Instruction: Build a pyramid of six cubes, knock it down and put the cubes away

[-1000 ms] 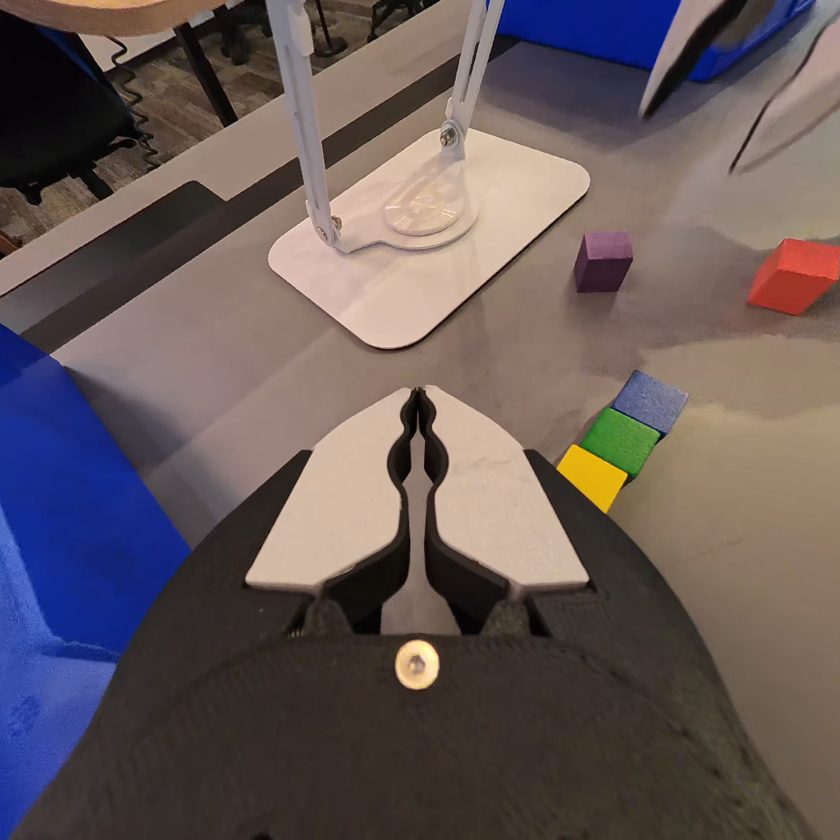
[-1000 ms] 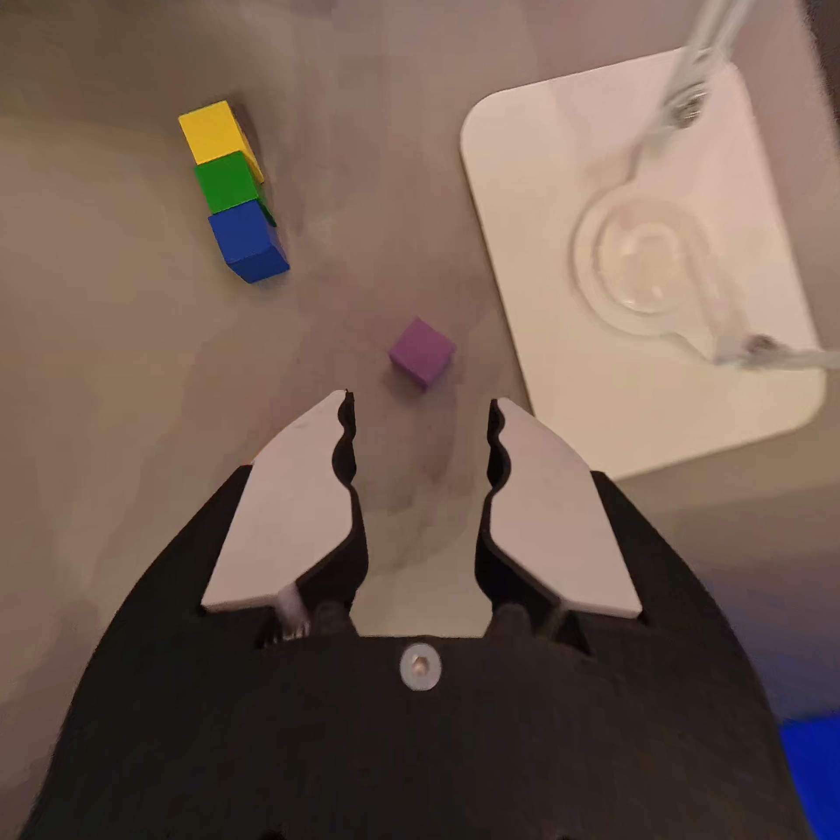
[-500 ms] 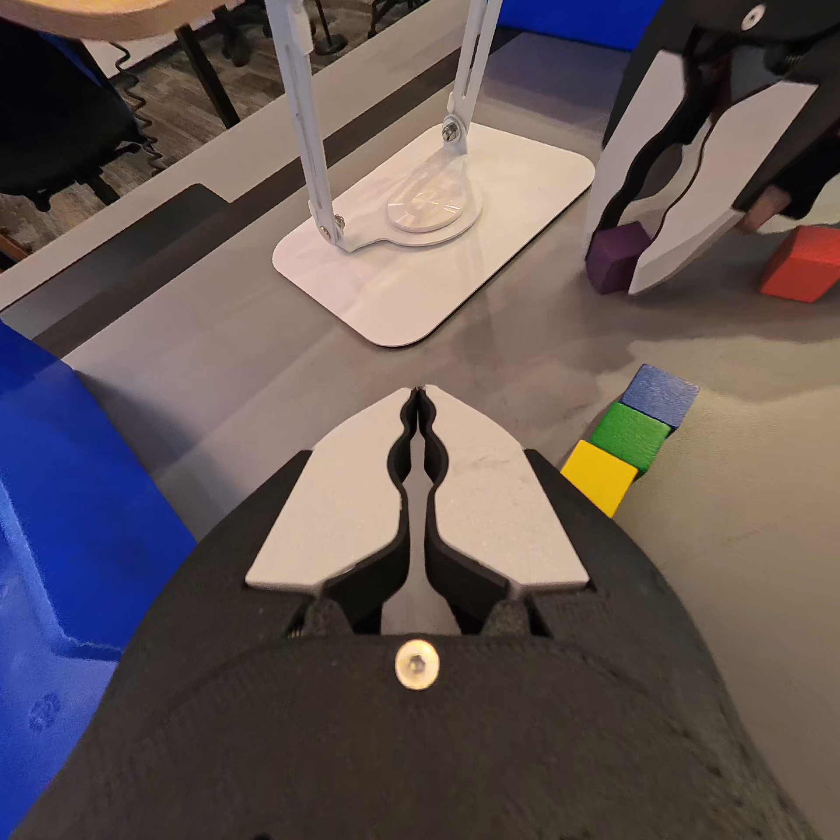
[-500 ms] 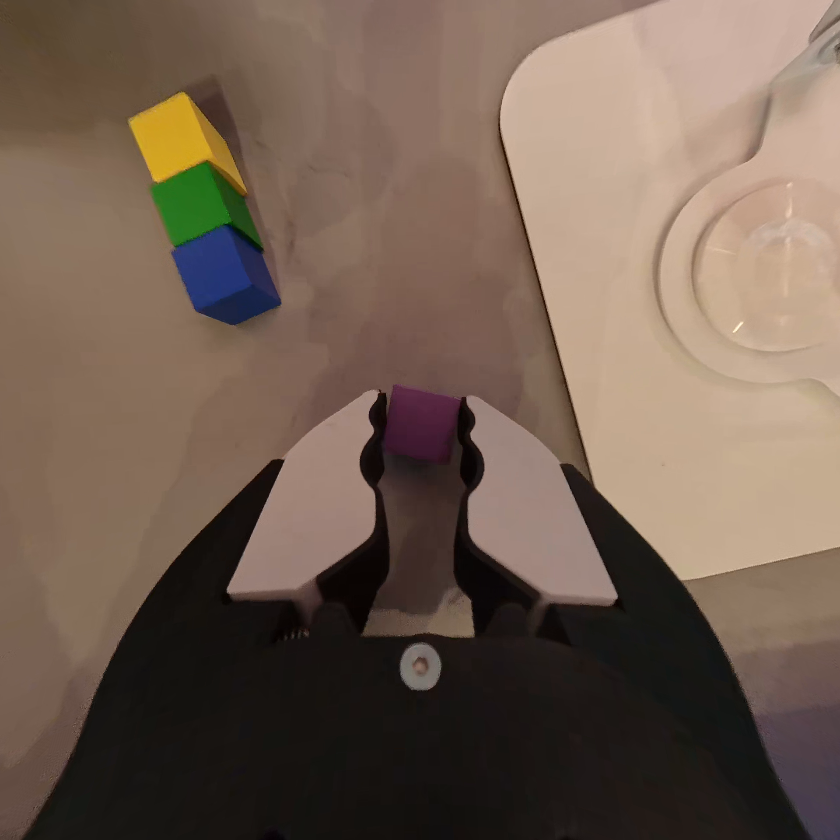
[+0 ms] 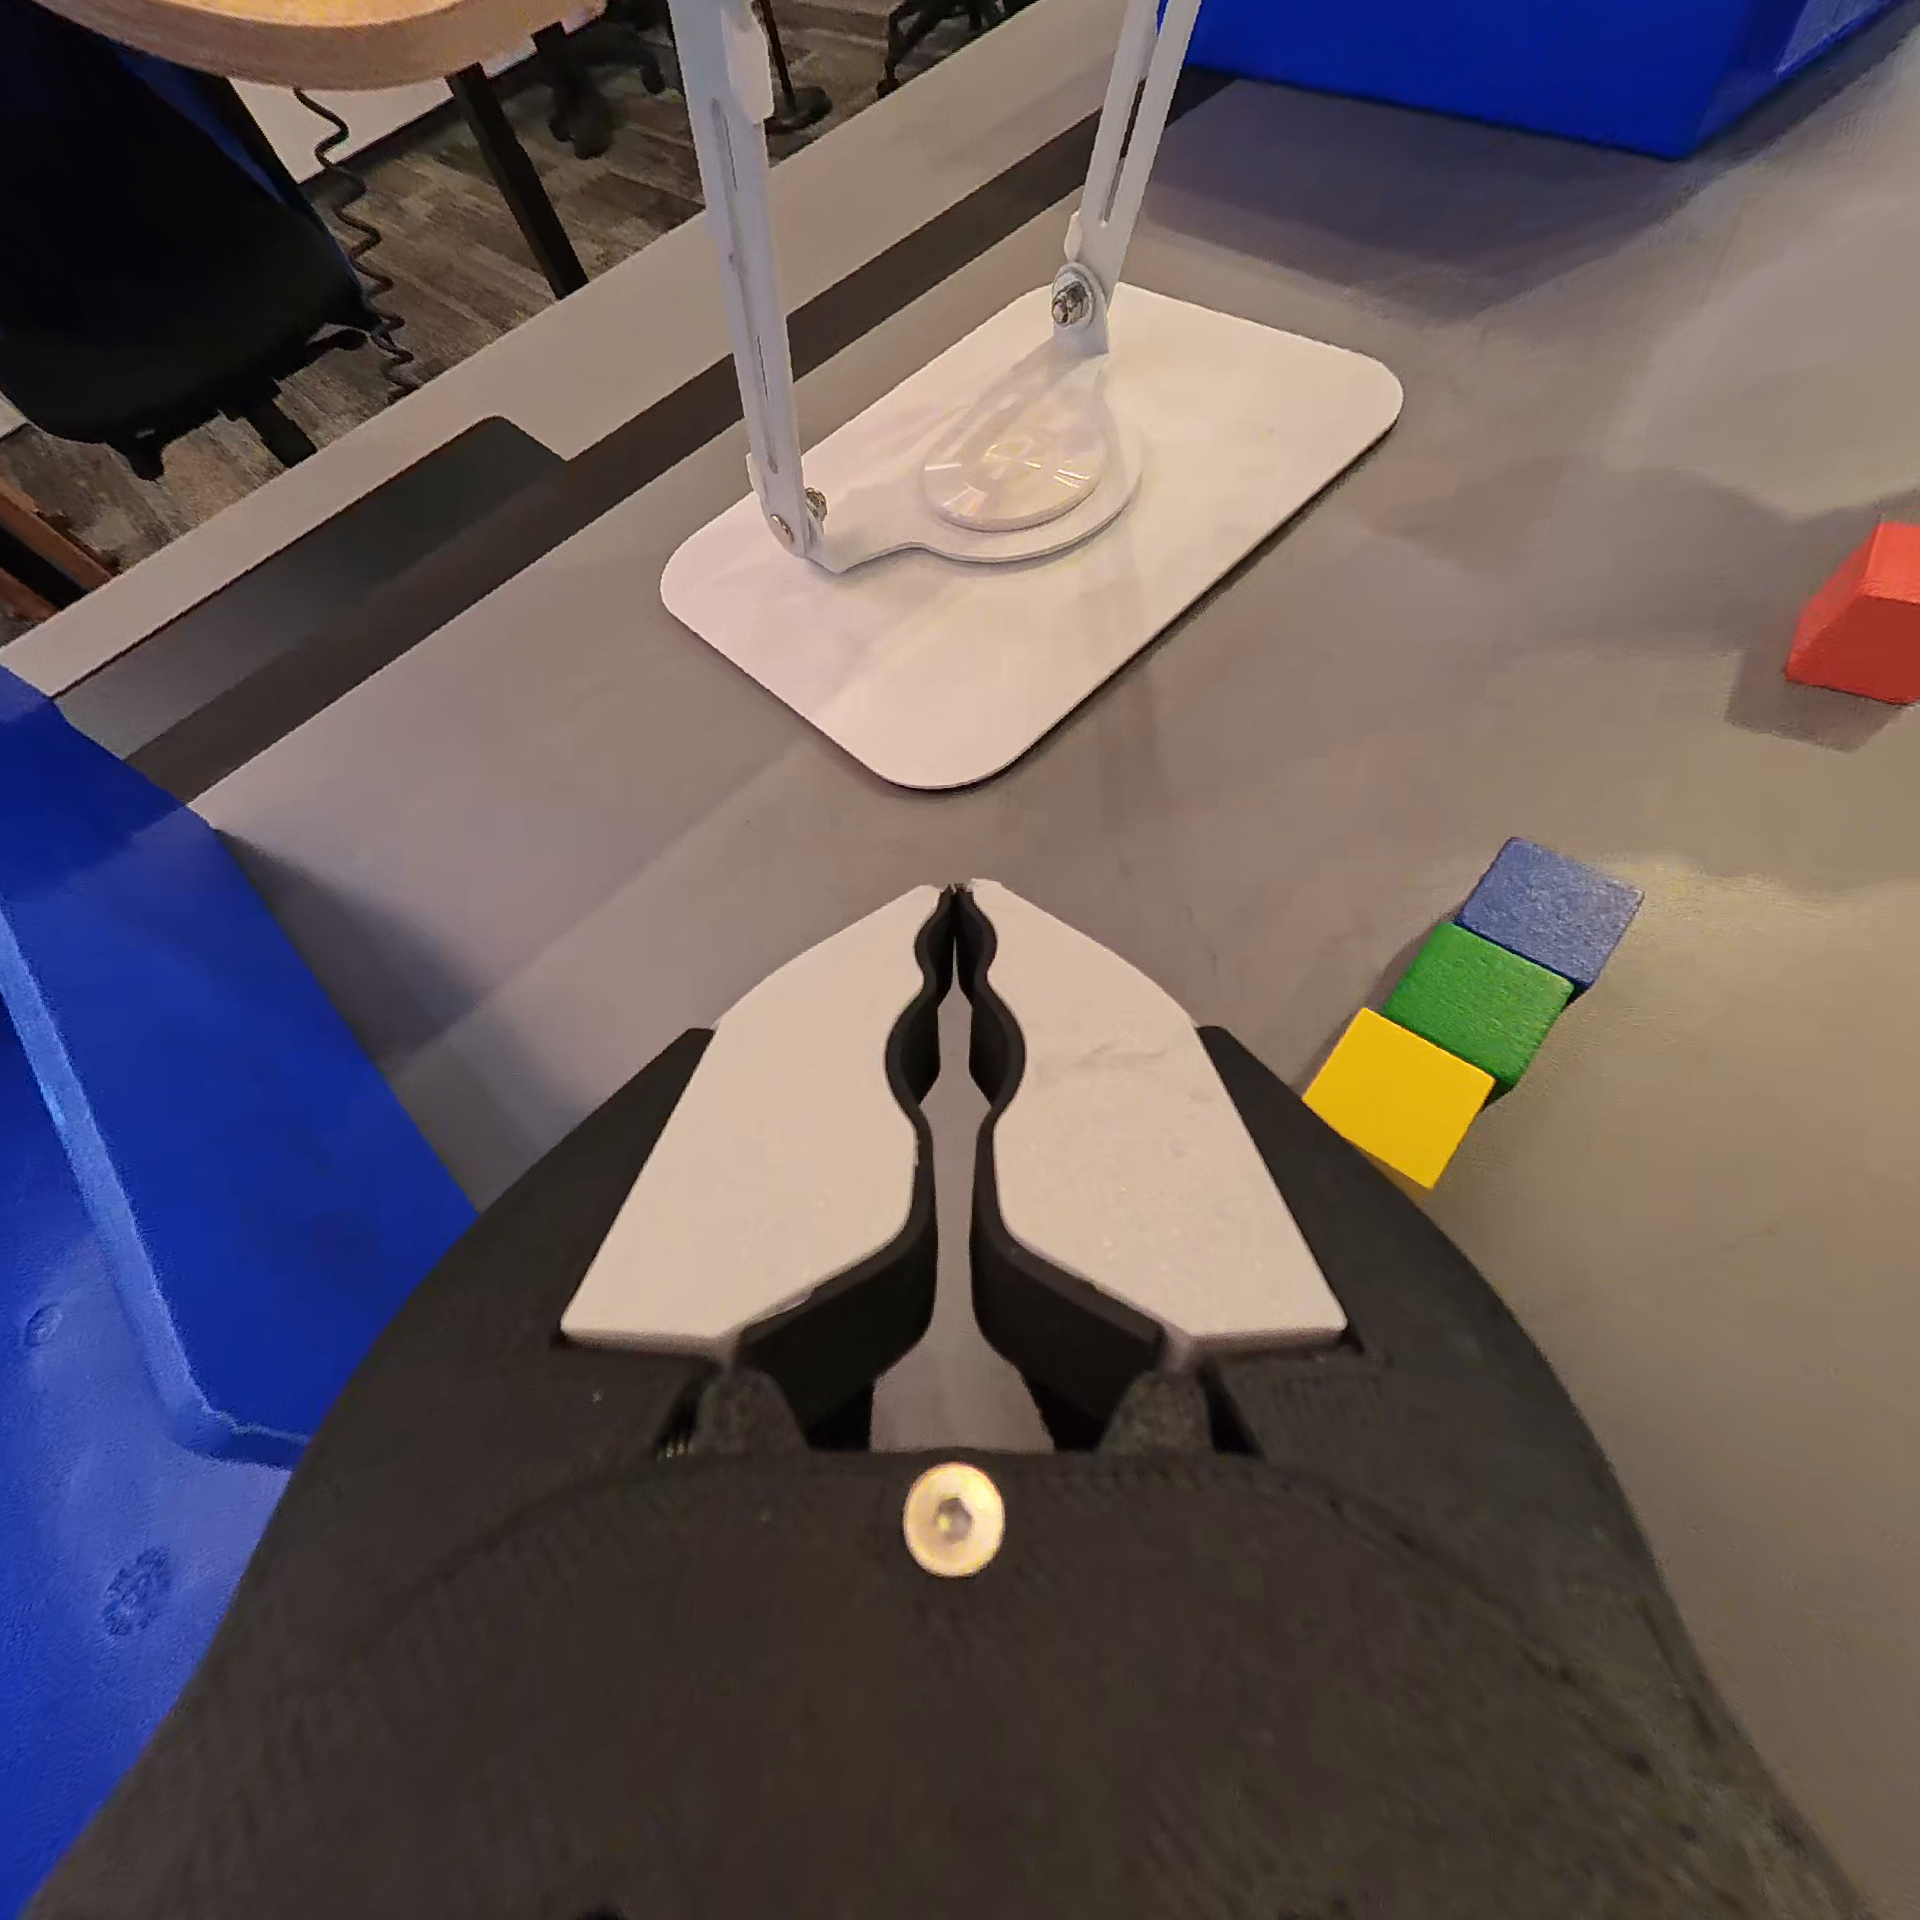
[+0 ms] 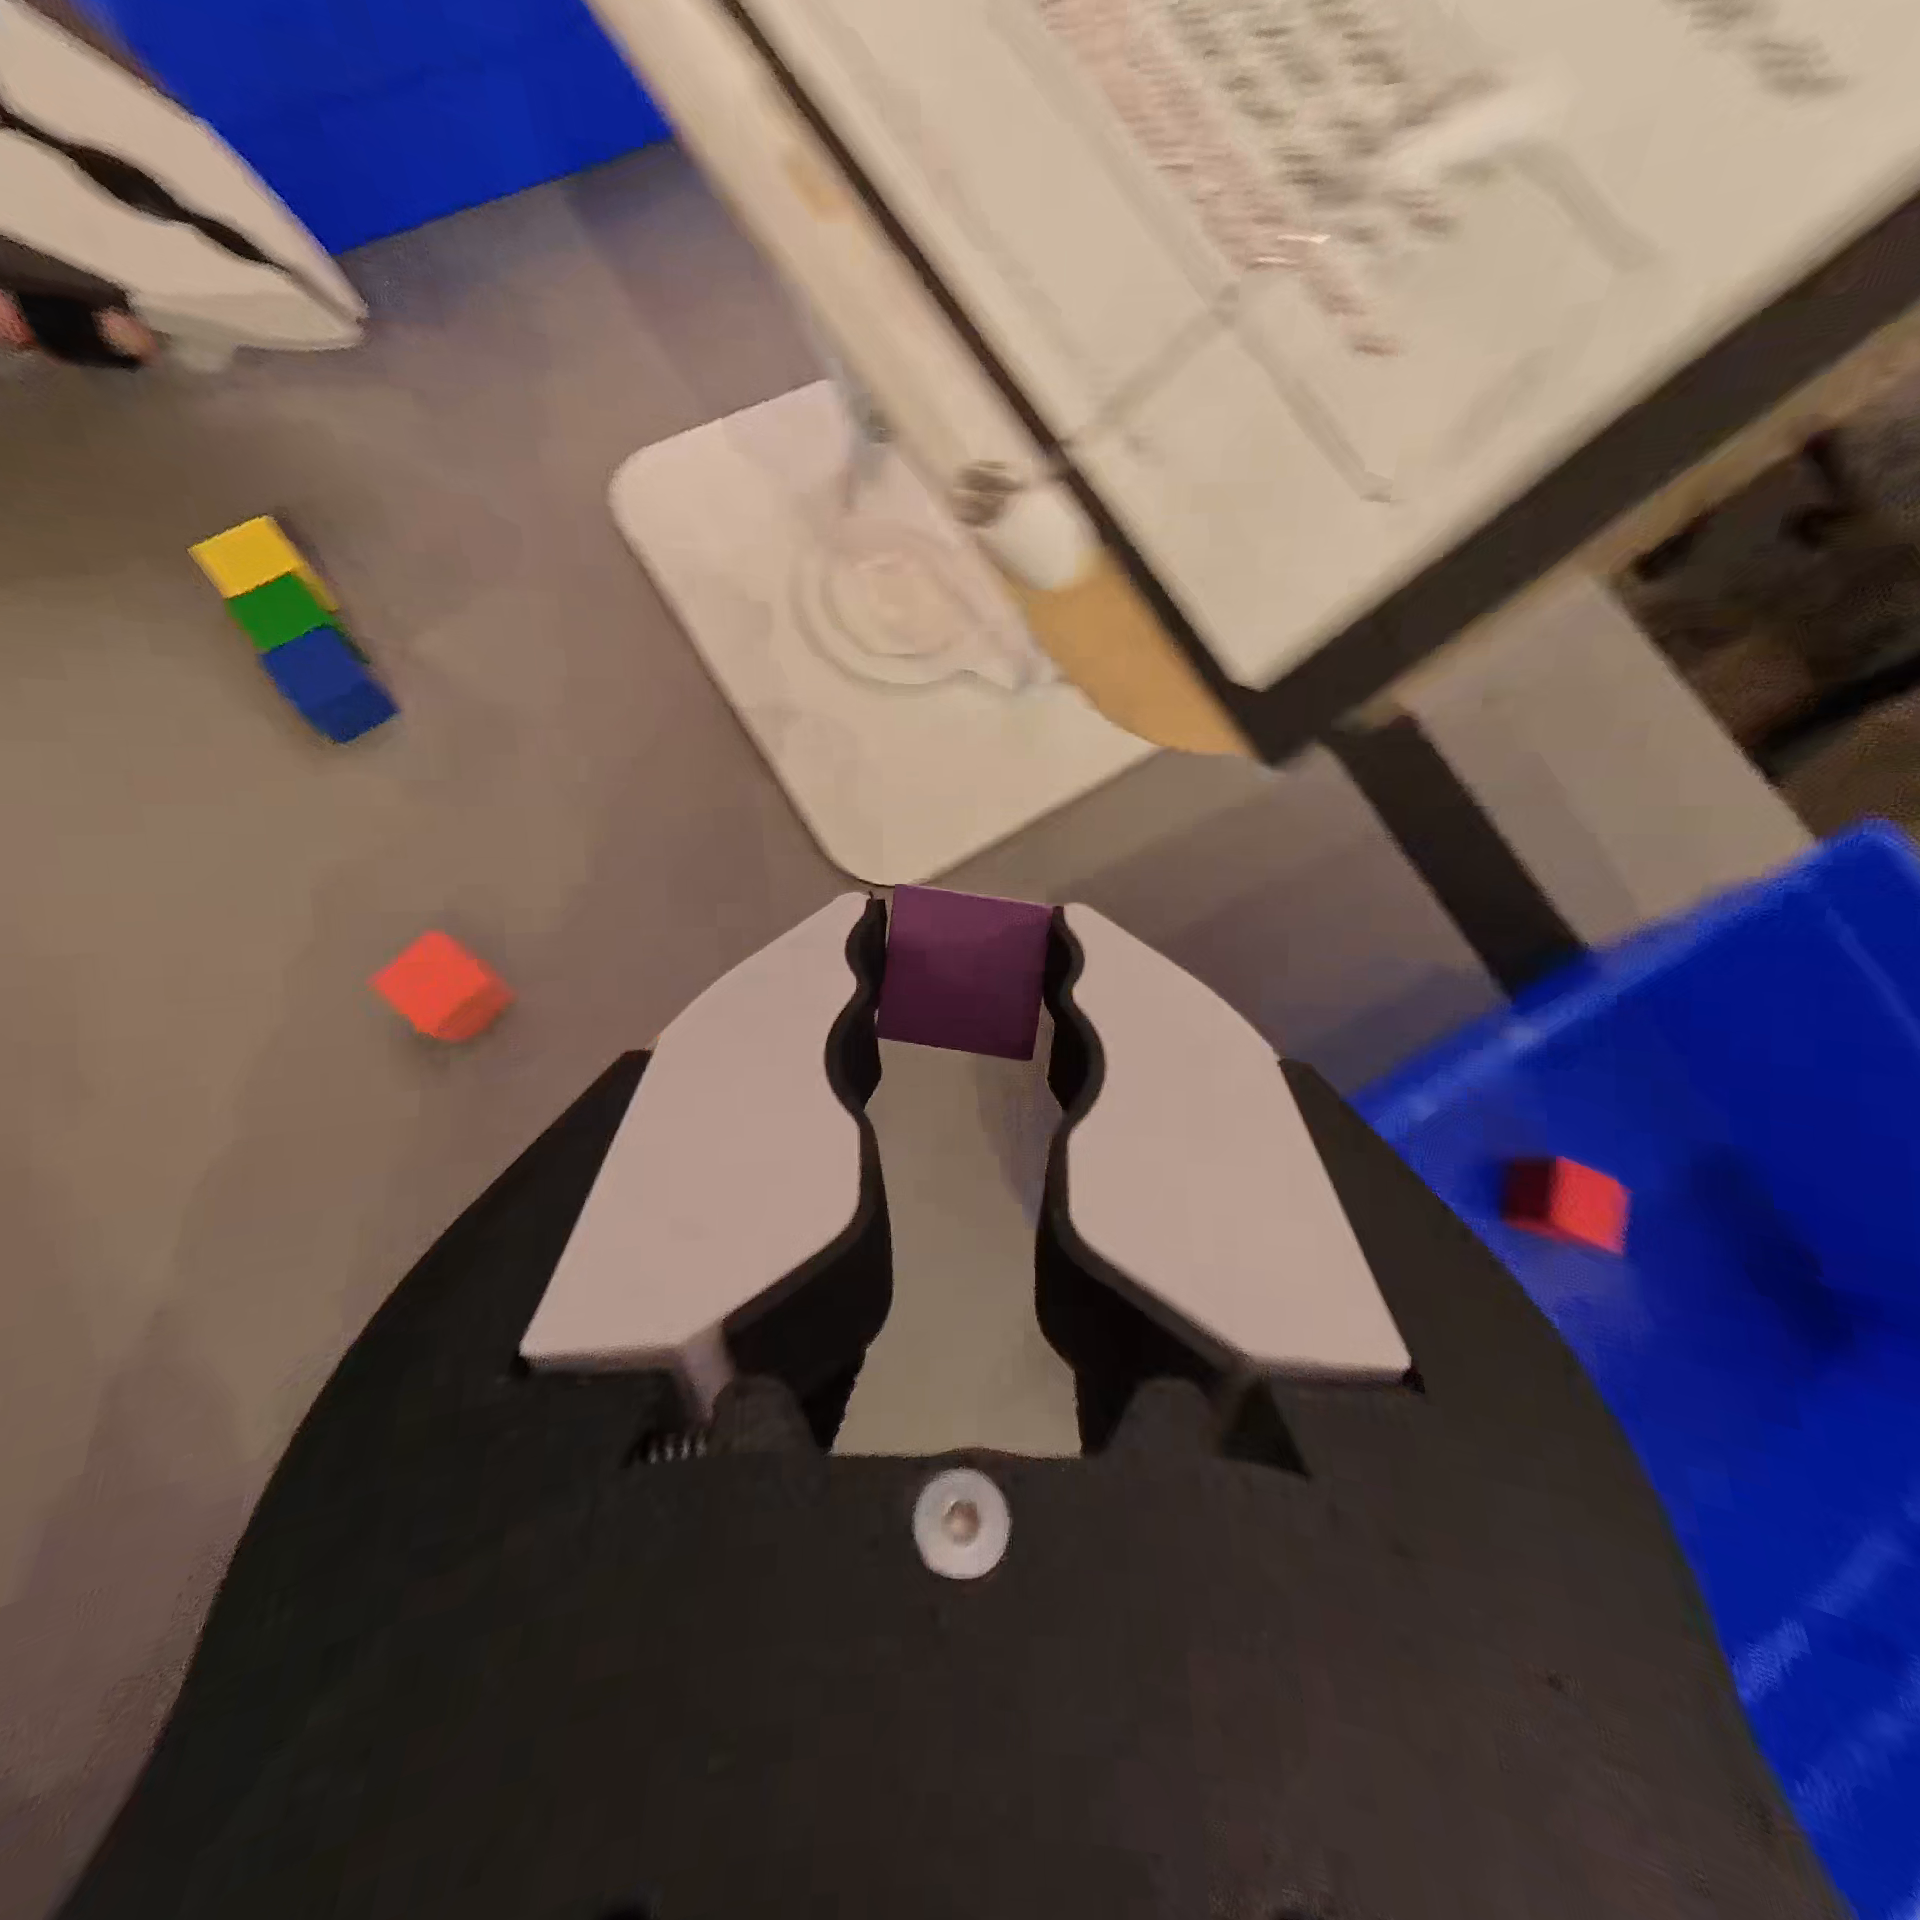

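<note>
My right gripper (image 6: 964,909) is shut on a purple cube (image 6: 961,971), held between both pads above the grey table, next to a blue bin (image 6: 1714,1143) with a red cube (image 6: 1567,1202) inside. My left gripper (image 5: 958,890) is shut with nothing between its pads, low over the table; it also shows in the right wrist view at the upper left (image 6: 343,301). A yellow cube (image 5: 1397,1096), a green cube (image 5: 1481,1000) and a blue cube (image 5: 1548,916) lie in a touching row to its right. A red cube (image 5: 1865,623) lies farther right.
A white lamp base (image 5: 1039,571) with two white arms stands in the middle of the table. A blue bin (image 5: 125,1091) is at the left of the left wrist view. Another blue bin (image 5: 1507,62) is at the far side. A table edge (image 6: 1455,582) hangs above. My hands' fingertips stand some 35 cm from each other.
My right gripper came down around the purple cube, shut on it, then lifted it away toward the blue bin. It has left the left wrist view. My left gripper has stayed shut and still.
</note>
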Demonstrator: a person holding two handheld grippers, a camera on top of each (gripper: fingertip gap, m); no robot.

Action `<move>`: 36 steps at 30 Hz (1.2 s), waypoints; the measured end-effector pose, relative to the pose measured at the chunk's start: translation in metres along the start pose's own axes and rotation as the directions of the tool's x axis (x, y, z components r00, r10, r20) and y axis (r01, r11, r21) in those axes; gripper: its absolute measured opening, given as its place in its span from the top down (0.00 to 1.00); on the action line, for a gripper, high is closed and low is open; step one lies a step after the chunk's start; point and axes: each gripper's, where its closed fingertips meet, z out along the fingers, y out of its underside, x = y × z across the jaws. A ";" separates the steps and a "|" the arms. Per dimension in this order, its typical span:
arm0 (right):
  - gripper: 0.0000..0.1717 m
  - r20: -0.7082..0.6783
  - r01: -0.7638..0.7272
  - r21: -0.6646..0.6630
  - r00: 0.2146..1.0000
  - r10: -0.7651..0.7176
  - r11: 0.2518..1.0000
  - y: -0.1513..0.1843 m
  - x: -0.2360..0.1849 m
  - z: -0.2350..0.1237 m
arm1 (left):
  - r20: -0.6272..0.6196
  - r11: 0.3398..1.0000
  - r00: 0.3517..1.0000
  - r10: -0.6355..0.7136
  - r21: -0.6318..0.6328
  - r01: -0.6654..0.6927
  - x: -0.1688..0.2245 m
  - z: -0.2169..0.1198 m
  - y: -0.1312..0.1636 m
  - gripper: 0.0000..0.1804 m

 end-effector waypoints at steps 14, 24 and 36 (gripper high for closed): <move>0.83 -0.339 -0.390 -0.064 0.874 0.347 0.919 0.121 0.193 -0.035 | 0.010 1.000 1.000 -0.005 -0.003 0.005 -0.001 0.001 0.001 1.00; 0.82 -0.294 -0.501 -0.249 0.855 0.428 0.829 0.184 0.217 0.044 | 0.011 0.999 1.000 -0.014 -0.033 0.014 -0.003 0.006 0.009 1.00; 0.70 -0.002 -0.023 -0.016 1.000 0.023 1.000 0.037 0.055 -0.021 | 0.002 0.999 1.000 -0.016 -0.037 0.016 -0.003 0.007 0.010 1.00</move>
